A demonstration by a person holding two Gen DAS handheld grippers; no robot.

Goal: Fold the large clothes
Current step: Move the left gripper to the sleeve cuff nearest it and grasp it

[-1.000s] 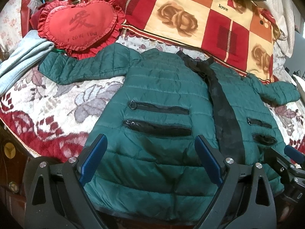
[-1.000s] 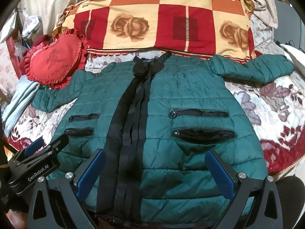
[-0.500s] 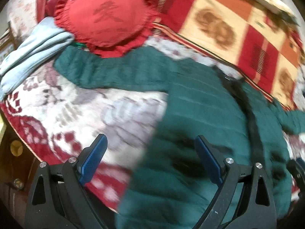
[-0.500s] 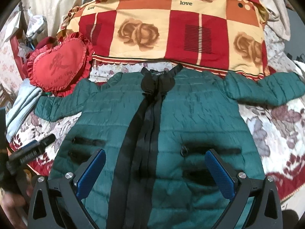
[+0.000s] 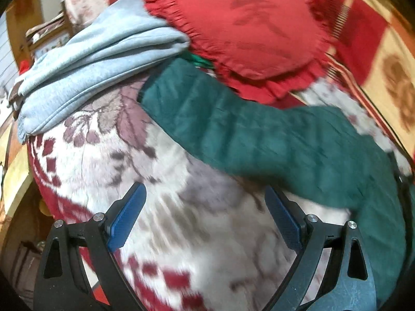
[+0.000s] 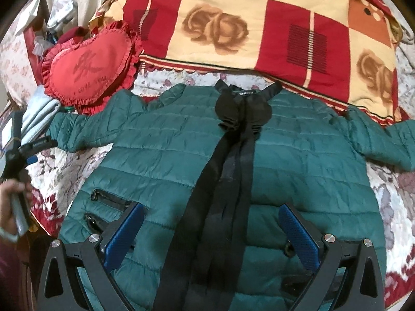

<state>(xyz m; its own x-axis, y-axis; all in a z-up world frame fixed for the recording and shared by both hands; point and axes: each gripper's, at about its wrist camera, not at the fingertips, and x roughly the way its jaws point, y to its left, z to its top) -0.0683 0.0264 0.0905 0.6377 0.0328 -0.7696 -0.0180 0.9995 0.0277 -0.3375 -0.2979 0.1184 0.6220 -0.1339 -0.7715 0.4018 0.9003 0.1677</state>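
Observation:
A green quilted jacket with a black front placket lies spread face up on the bed, sleeves out to both sides. In the left wrist view its left sleeve stretches across the flowered blanket. My left gripper is open and empty, above the blanket just short of that sleeve; it also shows at the left edge of the right wrist view. My right gripper is open and empty, over the jacket's lower front at the placket.
A red heart cushion lies by the left sleeve's cuff, also in the left wrist view. A folded light blue garment lies left of the cuff. A red and cream checked quilt lies behind the collar. The bed's left edge is near.
My left gripper has swung left, from over the jacket's hem to the left sleeve and blanket. My right gripper has moved forward and left, toward the placket. Both stay open.

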